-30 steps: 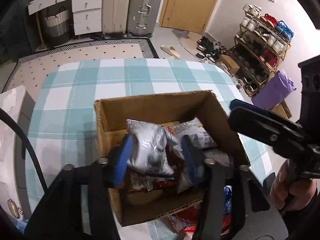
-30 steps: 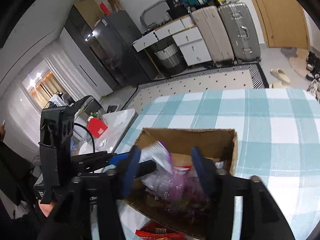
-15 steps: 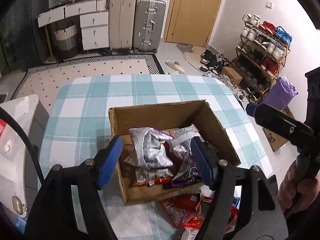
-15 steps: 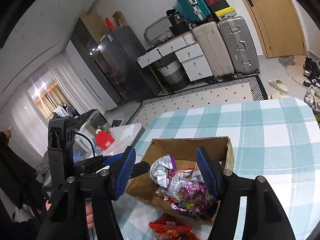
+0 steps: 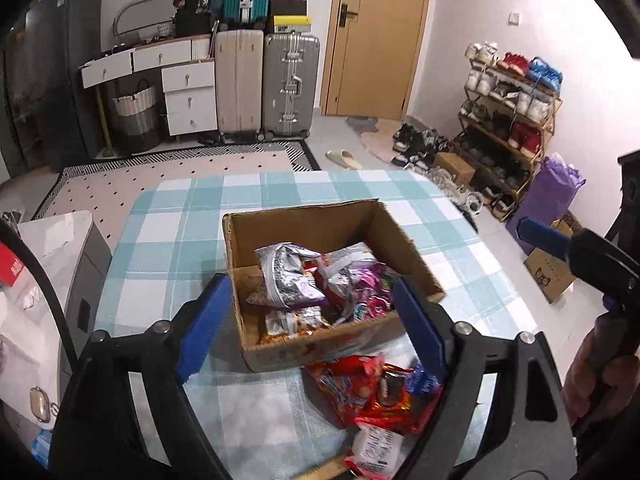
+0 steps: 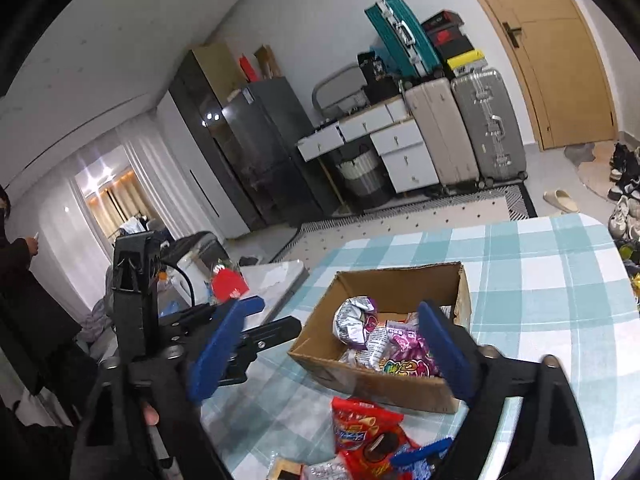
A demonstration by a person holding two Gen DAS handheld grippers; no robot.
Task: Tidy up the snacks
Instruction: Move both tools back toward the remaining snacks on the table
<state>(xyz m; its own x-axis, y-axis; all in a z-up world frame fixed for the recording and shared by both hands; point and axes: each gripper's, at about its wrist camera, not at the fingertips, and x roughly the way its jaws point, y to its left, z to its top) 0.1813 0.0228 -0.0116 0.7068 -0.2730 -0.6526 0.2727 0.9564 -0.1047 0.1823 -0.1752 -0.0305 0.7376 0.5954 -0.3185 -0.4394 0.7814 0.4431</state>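
Note:
An open cardboard box [image 5: 316, 224] [image 6: 400, 280] stands on the checked tablecloth and holds several snack packets, a silver one [image 5: 286, 276] [image 6: 354, 320] on top and a pink one [image 5: 368, 296] [image 6: 404, 354] beside it. Loose red snack packets [image 5: 368, 388] [image 6: 368, 436] lie on the table in front of the box. My left gripper [image 5: 316, 320] is open and empty, raised above the box's near edge. My right gripper [image 6: 332, 344] is open and empty, also raised near the box. Each gripper shows in the other's view, the right [image 5: 576, 256] and the left [image 6: 224, 328].
The table [image 5: 168, 240] has its left edge beside a grey-white cabinet [image 5: 52, 248]. Suitcases [image 5: 264, 84], drawers and a door stand at the back. A shoe rack [image 5: 508, 120] and purple bag [image 5: 548, 196] stand at the right.
Both grippers let go of their packets into the box, opened, and pulled back and upward. The box now appears farther away and the loose packets in front have come into view.

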